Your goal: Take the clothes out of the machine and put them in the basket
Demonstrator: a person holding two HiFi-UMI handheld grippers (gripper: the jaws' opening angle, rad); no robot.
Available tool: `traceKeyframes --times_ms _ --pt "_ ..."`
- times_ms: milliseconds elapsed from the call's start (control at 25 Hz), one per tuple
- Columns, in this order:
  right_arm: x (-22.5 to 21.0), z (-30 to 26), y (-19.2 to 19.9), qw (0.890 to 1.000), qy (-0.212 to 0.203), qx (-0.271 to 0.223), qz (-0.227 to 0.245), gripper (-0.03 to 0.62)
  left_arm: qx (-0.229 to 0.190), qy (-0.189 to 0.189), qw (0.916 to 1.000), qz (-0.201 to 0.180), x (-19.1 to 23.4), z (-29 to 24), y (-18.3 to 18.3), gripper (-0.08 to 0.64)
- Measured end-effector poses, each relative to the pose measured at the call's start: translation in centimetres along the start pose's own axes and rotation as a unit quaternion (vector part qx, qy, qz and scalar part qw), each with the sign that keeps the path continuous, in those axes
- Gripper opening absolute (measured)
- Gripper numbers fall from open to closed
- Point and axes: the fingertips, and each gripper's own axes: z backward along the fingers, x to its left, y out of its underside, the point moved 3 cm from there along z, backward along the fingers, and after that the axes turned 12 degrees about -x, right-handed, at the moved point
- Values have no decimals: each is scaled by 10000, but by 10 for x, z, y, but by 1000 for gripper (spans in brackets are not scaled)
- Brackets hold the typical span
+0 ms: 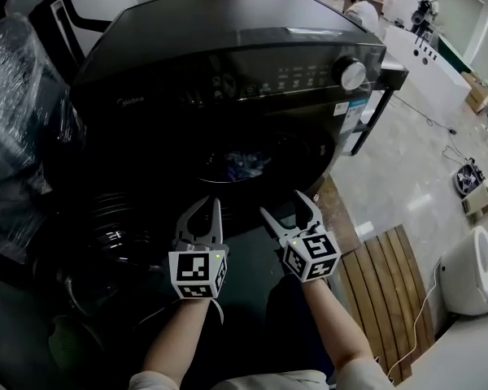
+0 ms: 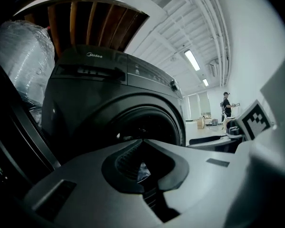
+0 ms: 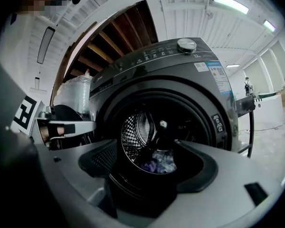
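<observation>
Washer [image 1: 228, 47], door open. Left gripper [image 1: 211, 205] has its tips pinched together and is empty. Right gripper [image 1: 283, 205] has its jaws spread, nothing gripped (drum seen through the gap). Clothes [image 3: 161, 164], a bluish heap, lie at the drum [image 3: 133, 132] bottom, apart from both grippers.

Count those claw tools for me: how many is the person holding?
2. The left gripper, jaws together, points at the washing machine's open front; the right gripper, jaws apart, is just beside it. No others show.

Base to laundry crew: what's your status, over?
Left tool shut, empty; right tool open, empty. Clothes in drum. Nothing blocking it.
</observation>
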Motion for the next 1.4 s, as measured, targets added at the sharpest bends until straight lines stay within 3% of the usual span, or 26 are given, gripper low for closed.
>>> traceKeyframes --times_ms 200,520,800,1400 --pt "-1 -4 18 10000 75 57 4 370 -84 70 9999 -106 0 8 1 20" --pt "-12 -23 48 9993 228 281 -25 337 -156 -12 9996 230 9 6 -4 20" --pt "-30 -55 77 9979 403 462 -202 337 -252 61 9996 92 3 -1 -5 20" --pt "-70 -134 154 9862 818 1435 -122 341 -50 426 9976 545 -6 -6 6 20"
